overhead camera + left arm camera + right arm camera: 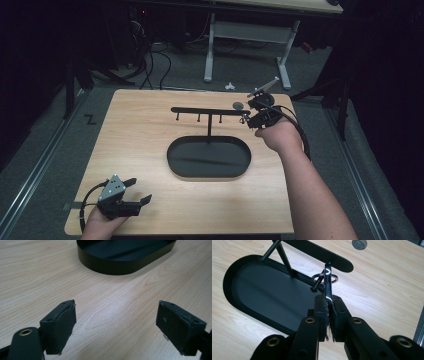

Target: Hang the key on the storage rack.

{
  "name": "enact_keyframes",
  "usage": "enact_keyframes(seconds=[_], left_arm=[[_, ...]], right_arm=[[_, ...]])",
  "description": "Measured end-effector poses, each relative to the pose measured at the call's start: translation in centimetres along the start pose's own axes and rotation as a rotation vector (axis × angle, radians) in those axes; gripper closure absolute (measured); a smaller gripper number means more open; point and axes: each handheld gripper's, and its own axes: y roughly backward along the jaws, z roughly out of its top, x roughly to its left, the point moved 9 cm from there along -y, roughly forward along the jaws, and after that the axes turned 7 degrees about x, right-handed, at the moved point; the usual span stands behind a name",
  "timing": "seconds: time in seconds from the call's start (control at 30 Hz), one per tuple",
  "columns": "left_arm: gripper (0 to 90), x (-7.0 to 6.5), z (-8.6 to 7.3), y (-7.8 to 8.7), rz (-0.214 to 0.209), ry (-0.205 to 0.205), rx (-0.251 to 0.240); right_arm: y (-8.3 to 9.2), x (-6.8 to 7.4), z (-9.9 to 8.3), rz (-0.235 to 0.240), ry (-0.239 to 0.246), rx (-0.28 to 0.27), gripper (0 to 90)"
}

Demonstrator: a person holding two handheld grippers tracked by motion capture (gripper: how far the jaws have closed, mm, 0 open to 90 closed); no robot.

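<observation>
Dark room, light wood table, black oval tray mid-table with T-shaped hook stand rising from its rear rim. Right gripper pinching flat shiny metal piece on a key ring, ring threaded around stand's end hook — likely hanging it or lifting it off; cannot tell which. Held edge-on, probably to clear crossbar above. Left gripper spread wide, holding nothing, parked near front-left table corner, well apart from tray. Plenty of bare tabletop either side; grey disc beyond bar end.

Metal piece's lower end hidden between right gripper pads; tray cut off by frame top.
</observation>
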Motion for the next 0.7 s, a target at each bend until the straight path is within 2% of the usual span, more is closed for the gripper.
enact_keyframes(seconds=[0.27, 0.7], left_arm=[[16.9, -0.1, -0.1, 0.0, -0.001, -0.002, 0.003], [17.0, -0.1, -0.1, 0.0, 0.002, -0.005, 0.006]], right_arm=[[-0.7, -0.3, 0.0, -0.015, -0.008, 0.02, 84.3], [-1.8, -0.4, -0.2, -0.007, -0.014, 0.043, 82.3]])
